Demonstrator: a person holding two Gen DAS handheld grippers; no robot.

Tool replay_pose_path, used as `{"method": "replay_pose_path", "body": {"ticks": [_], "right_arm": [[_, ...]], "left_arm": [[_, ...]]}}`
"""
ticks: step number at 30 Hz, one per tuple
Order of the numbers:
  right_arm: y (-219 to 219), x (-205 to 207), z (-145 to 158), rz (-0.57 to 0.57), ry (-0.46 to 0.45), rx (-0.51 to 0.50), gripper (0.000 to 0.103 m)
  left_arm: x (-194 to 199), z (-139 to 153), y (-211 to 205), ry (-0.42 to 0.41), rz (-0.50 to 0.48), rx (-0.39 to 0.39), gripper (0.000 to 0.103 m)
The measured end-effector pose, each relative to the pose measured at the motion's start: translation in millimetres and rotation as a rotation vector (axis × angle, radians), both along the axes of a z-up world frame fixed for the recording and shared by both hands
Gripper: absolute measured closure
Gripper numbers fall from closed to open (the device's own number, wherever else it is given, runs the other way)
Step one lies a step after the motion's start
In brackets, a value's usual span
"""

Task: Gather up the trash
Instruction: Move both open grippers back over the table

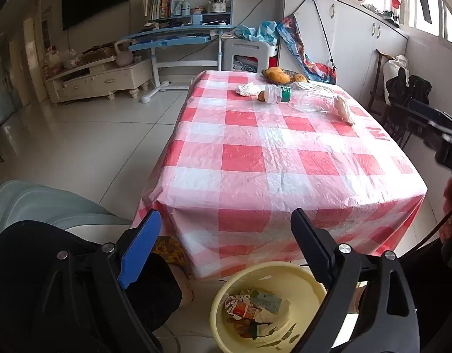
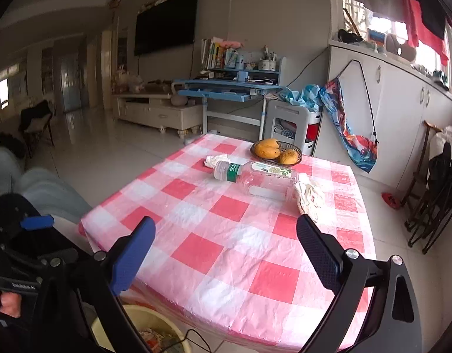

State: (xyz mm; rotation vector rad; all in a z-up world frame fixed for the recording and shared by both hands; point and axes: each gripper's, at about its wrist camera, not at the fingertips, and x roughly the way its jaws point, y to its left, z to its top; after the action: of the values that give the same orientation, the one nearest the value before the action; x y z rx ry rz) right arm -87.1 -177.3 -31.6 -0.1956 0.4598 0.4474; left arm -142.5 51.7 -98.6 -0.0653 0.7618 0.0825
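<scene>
A rectangular table (image 1: pixel 255 153) draped in a crinkled, glossy plastic cloth of red and white checks fills both views. At its far end lies a clear plastic bottle with a green label (image 2: pixel 240 173) on its side, just beside a crumpled white tissue (image 2: pixel 217 160) and a larger transparent plastic jar (image 1: pixel 317 100), also tipped over. A wrinkled cream-coloured plastic bag (image 2: pixel 309 197) lies against the jar's far-right side. Behind them a dark woven basket (image 2: pixel 296 150) holds smooth yellow-orange mangoes (image 2: pixel 267 150). On the tiled floor at the table's near edge stands a round pale-yellow plastic basin (image 1: pixel 226 294) with a leaf print inside, and it holds crushed cartons and crumpled wrappers (image 1: pixel 252 306). The left gripper (image 1: pixel 226 229), black with one blue pad and one ribbed black pad, hangs above the basin with its jaws spread wide and nothing between them. The right gripper (image 2: pixel 226 235), of the same build, hovers over the near half of the cloth, its jaws likewise wide apart and empty, well short of the bottle and the bag.
</scene>
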Motion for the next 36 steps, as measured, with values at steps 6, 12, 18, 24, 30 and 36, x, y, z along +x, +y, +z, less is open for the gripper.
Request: {"method": "replay_pose_path", "body": {"ticks": [6,12,18,24,30,36], "right_arm": [[11,-3,-5,0.017,-0.012,-0.058,0.010],[15,-4,-8,0.022,-0.012,-0.083,0.010],[19,-6,-9,0.025,-0.016,-0.102,0.010],[20,-6,-9,0.025,-0.015,-0.104,0.010],[21,-6,-9,0.025,-0.014,-0.106,0.010],[21,-6,-10,0.025,-0.014,-0.111,0.009]], "left_arm": [[1,0,1,-0.004,0.005,-0.005,0.016],[1,-1,1,-0.001,0.009,-0.007,0.016],[2,-2,1,0.001,0.009,-0.007,0.015],[2,-2,1,0.000,0.009,-0.008,0.015],[2,-2,1,0.000,0.009,-0.007,0.015],[2,-2,1,0.001,0.009,-0.008,0.015]]}}
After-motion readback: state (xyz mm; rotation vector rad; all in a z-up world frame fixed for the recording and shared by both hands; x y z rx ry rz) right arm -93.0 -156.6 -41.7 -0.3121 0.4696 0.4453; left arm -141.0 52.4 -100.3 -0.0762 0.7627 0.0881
